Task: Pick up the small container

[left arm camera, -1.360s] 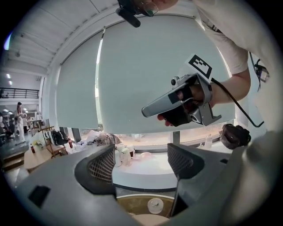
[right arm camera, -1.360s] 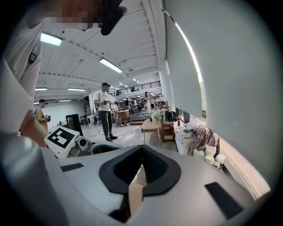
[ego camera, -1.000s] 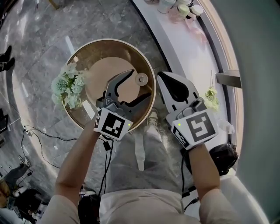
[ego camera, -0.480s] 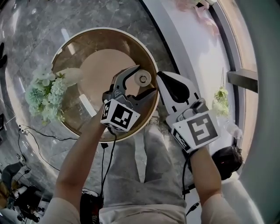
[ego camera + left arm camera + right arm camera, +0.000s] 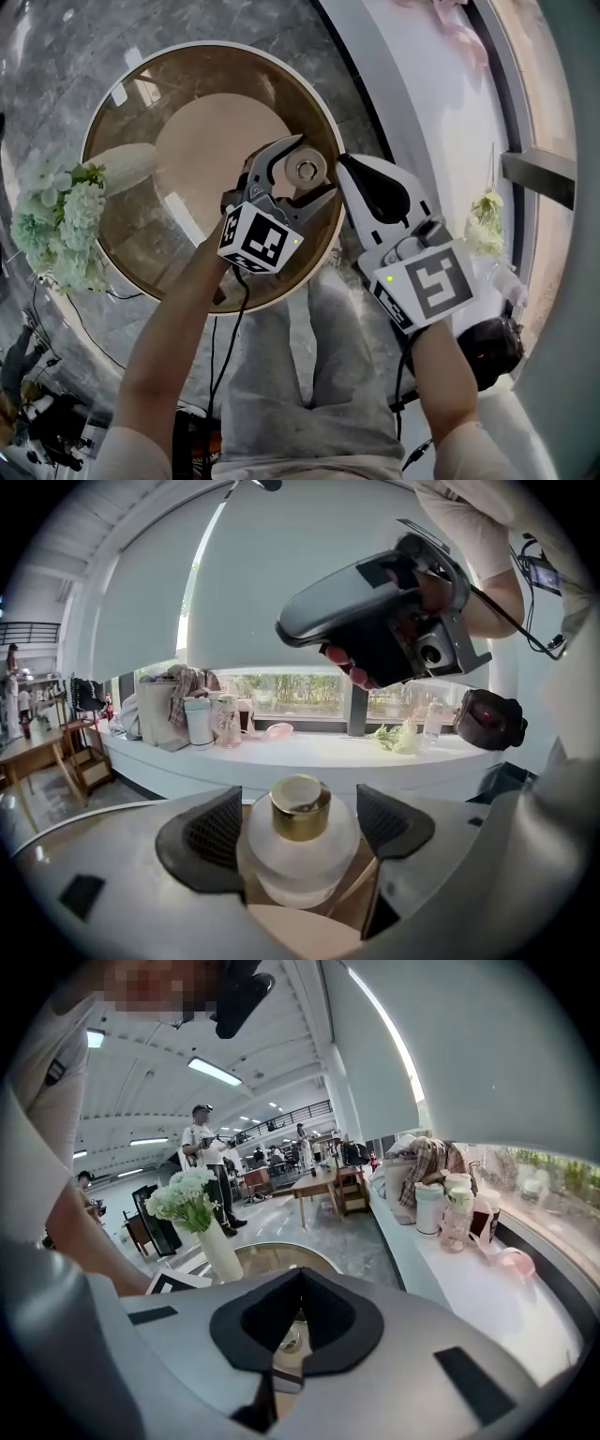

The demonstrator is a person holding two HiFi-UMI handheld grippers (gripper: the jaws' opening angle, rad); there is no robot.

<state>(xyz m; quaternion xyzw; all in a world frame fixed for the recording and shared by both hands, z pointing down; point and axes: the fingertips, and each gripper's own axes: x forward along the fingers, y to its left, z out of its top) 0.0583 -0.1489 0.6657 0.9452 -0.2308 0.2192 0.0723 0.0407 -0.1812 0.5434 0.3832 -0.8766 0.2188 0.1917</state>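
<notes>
Round glass table (image 5: pixel 169 84): small container (image 5: pixel 307 171) flanked by spread jaws of left gripper (image 5: pixel 312 169); right gripper (image 5: pixel 345 163) jaws pressed together, nothing gripped.

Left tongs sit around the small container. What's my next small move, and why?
Probably close the left tongs on the small container: its white body sits between the open pads, not visibly pressed, so a gentle squeeze should secure it.
</notes>
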